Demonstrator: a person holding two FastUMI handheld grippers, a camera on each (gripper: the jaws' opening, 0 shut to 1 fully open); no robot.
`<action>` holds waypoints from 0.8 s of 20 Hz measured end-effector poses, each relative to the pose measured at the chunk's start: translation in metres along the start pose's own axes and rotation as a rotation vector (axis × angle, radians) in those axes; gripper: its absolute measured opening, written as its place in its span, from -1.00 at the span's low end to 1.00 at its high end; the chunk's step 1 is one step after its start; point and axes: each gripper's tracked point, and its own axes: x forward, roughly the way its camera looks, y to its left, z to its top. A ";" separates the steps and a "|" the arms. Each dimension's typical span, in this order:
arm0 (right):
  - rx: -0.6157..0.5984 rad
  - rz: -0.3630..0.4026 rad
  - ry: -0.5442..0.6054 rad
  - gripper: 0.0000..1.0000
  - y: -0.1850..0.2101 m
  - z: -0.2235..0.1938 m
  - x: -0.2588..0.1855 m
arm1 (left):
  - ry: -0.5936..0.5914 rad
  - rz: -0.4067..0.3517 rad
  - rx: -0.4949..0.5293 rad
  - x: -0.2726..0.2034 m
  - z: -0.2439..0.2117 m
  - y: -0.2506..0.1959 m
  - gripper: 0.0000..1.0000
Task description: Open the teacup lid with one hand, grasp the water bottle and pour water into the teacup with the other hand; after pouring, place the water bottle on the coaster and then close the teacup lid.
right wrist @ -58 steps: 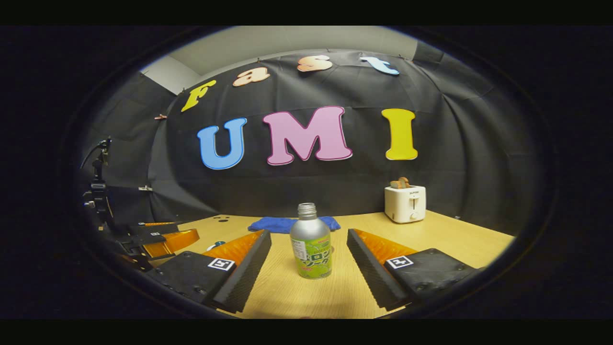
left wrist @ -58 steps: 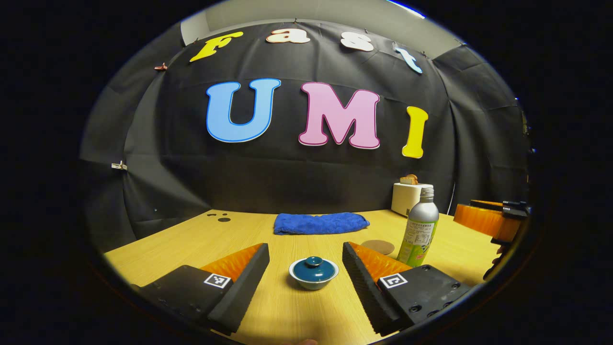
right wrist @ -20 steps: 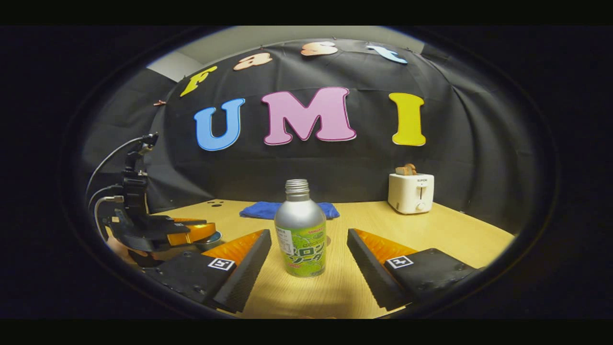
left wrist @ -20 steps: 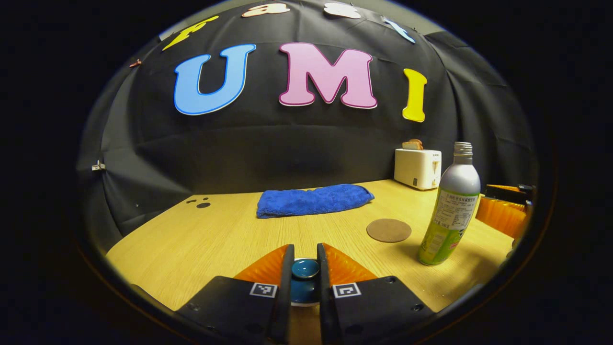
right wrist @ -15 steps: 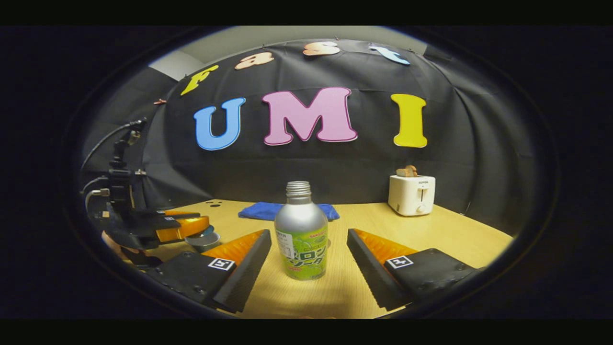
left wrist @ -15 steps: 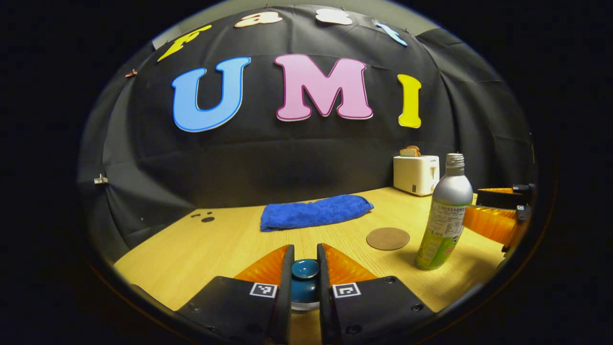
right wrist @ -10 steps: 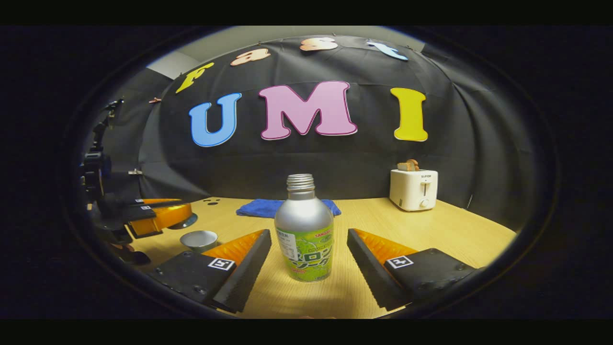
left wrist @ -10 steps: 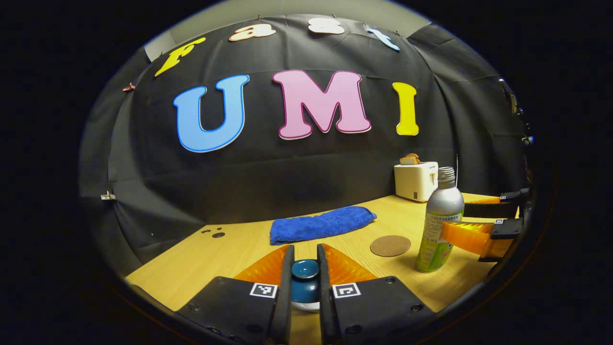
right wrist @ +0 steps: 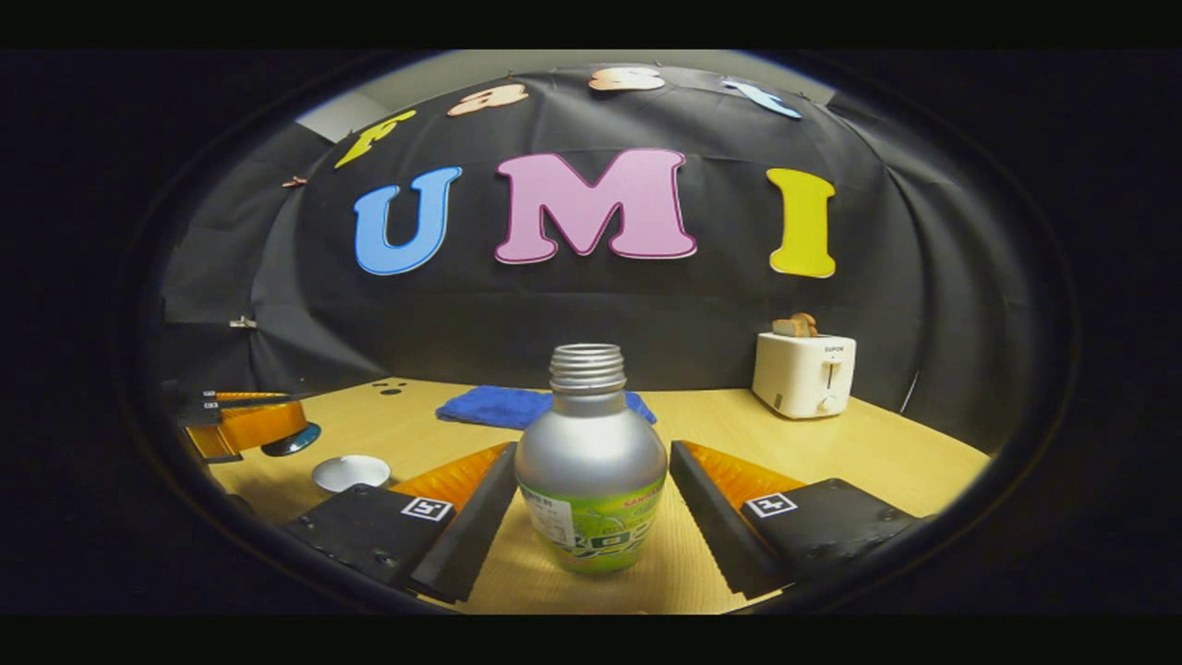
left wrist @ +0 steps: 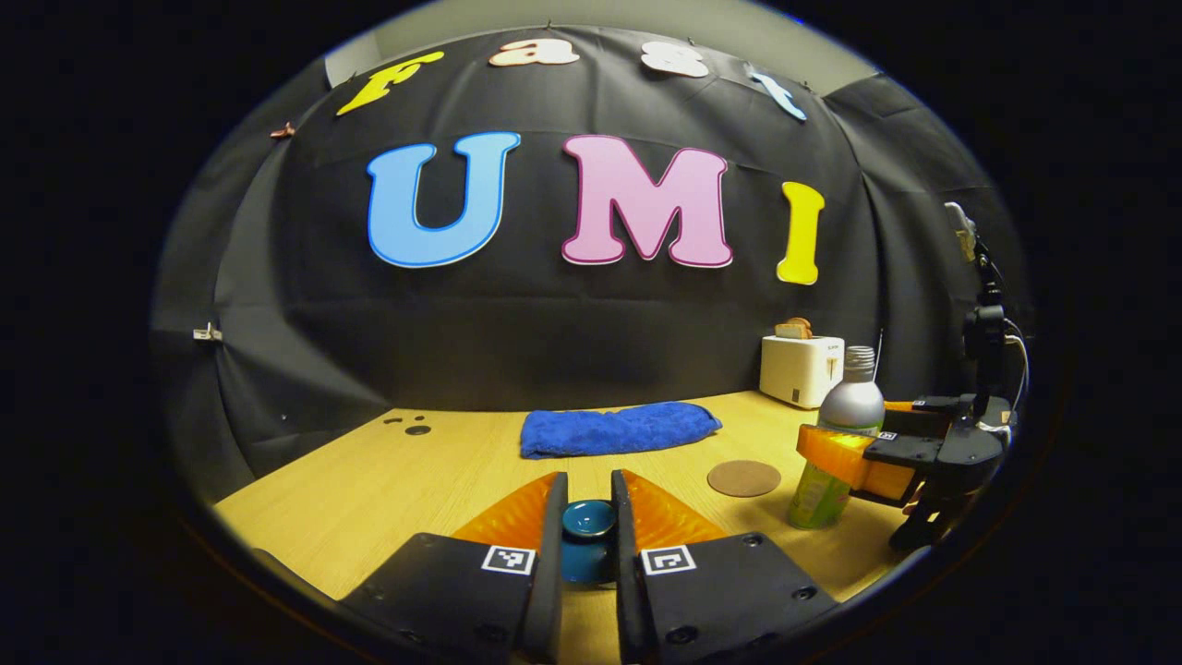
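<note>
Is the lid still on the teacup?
No, the teacup sits open on the table while the left gripper holds the lid.

In the right gripper view the water bottle (right wrist: 591,462) stood upright on the table (right wrist: 886,453) between the open fingers of the right gripper (right wrist: 596,494), cloth (right wrist: 499,406) behind it, toaster (right wrist: 803,374) back right. The uncovered teacup (right wrist: 349,473) sat to its left, the lid (right wrist: 291,440) held above and behind the cup. In the left gripper view the coaster (left wrist: 744,477) lay just left of the bottle, before the toaster.
</note>
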 end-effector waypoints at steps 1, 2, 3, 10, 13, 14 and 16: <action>0.009 -0.002 0.012 0.97 0.000 -0.004 0.001 | 0.005 0.004 -0.007 -0.002 -0.003 0.004 -0.44; 0.024 -0.001 0.027 0.96 0.001 -0.008 0.003 | 0.008 0.006 -0.015 -0.002 -0.006 0.007 -0.44; 0.028 -0.004 0.033 0.84 0.002 -0.009 0.003 | 0.010 0.006 -0.019 -0.003 -0.007 0.009 -0.45; -0.166 0.001 0.058 0.55 0.006 -0.001 0.013 | 0.003 0.019 -0.017 -0.008 -0.010 0.029 -0.44; -0.333 -0.002 0.027 0.51 0.011 0.016 0.017 | -0.001 0.030 -0.019 -0.012 -0.012 0.042 -0.44; -0.387 -0.004 0.009 0.51 0.011 0.023 0.020 | -0.003 0.034 -0.020 -0.013 -0.011 0.046 -0.45; -0.505 0.003 -0.013 0.51 0.019 0.034 0.023 | -0.008 0.049 -0.022 -0.017 -0.013 0.057 -0.45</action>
